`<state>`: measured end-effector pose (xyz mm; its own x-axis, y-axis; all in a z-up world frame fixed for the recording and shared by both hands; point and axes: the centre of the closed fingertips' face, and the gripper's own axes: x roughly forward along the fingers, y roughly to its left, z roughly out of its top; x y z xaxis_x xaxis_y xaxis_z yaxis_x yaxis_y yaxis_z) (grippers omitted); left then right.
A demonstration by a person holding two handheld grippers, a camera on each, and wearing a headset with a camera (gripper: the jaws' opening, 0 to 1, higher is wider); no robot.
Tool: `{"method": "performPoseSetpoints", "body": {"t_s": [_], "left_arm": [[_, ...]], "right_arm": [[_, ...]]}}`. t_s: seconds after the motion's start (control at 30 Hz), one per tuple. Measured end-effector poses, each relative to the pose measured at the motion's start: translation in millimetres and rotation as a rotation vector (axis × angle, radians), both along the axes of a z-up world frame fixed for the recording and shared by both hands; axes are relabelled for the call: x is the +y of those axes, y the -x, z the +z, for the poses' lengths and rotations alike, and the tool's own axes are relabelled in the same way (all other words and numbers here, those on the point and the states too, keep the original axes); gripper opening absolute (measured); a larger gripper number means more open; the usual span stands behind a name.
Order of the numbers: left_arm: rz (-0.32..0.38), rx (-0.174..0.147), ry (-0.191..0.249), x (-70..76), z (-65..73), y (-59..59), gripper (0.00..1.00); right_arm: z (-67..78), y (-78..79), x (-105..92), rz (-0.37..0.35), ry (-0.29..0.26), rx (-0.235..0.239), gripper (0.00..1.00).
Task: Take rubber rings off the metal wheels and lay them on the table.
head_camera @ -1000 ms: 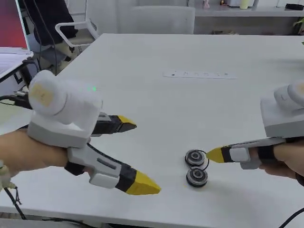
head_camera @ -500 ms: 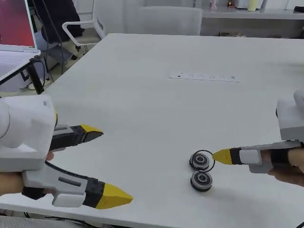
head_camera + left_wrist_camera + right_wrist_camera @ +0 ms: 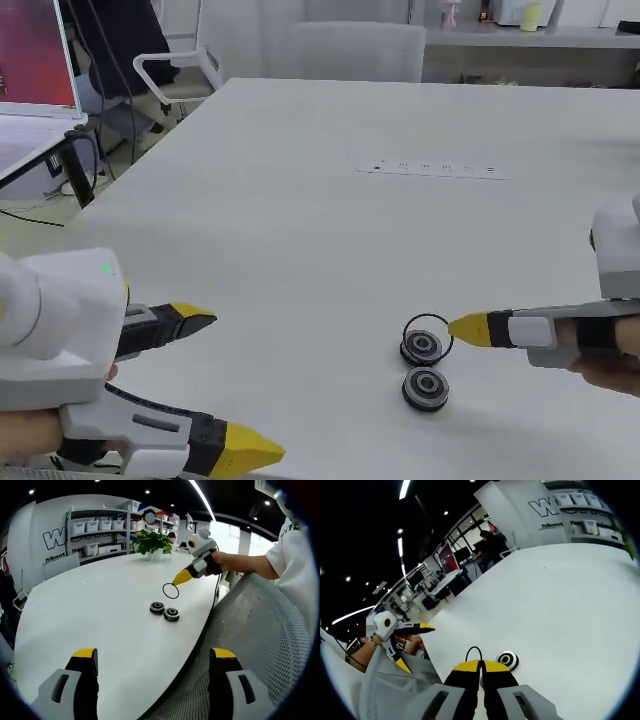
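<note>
Right now the right hand-held gripper (image 3: 455,327) pinches a black rubber ring (image 3: 427,316) just above two metal wheels (image 3: 426,387) on the white counter (image 3: 320,230). The left hand-held gripper (image 3: 245,388) hangs wide open, well apart. A socket strip (image 3: 432,168) lies beyond them.

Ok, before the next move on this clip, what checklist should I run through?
1. Right tongs shut on the rubber ring: ok, jaws closed with the ring at their tip.
2. Ring free of the two metal wheels: ok, in the left gripper view it hangs above and apart from both.
3. Bare table near the wheels to lay it on: ok.
4. Left tongs out of the way: ok, open and well away from the wheels.
5. Rings left on the wheels: cannot tell, too small.
</note>
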<state>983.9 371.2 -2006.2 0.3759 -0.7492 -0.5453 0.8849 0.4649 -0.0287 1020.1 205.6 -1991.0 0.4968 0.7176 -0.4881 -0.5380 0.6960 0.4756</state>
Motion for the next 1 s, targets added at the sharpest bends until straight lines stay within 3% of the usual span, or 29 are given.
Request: {"method": "performPoseSetpoints", "body": {"t_s": [0.13,0.27,0.6,0.77,0.9,1.0], "left_arm": [[-0.006,-0.014,-0.021,1.9,-1.9,-0.5,0.90],[-0.004,-0.002,-0.004,0.8,-1.6,0.3,0.92],[-0.007,-0.006,0.006,-1.0,-0.5,1.1,0.99],[-0.008,-0.005,0.023,-2.6,1.5,1.5,0.99],[-0.012,-0.011,0.019,-2.9,2.0,1.9,0.98],[-0.012,-0.009,0.009,-2.1,0.6,2.4,0.98]], "right_arm": [[7.4,-2.6,-0.3,-0.018,-0.009,-0.019,0.00],[14.0,-3.6,2.9,-0.021,-0.018,-0.039,0.00],[23.4,-3.2,14.1,0.000,-0.025,-0.073,0.00],[23.0,-3.9,19.4,0.015,0.022,-0.097,0.00],[24.5,-1.0,31.6,0.043,0.010,-0.104,0.00],[20.2,2.5,38.4,0.075,0.053,-0.120,0.00]]}}
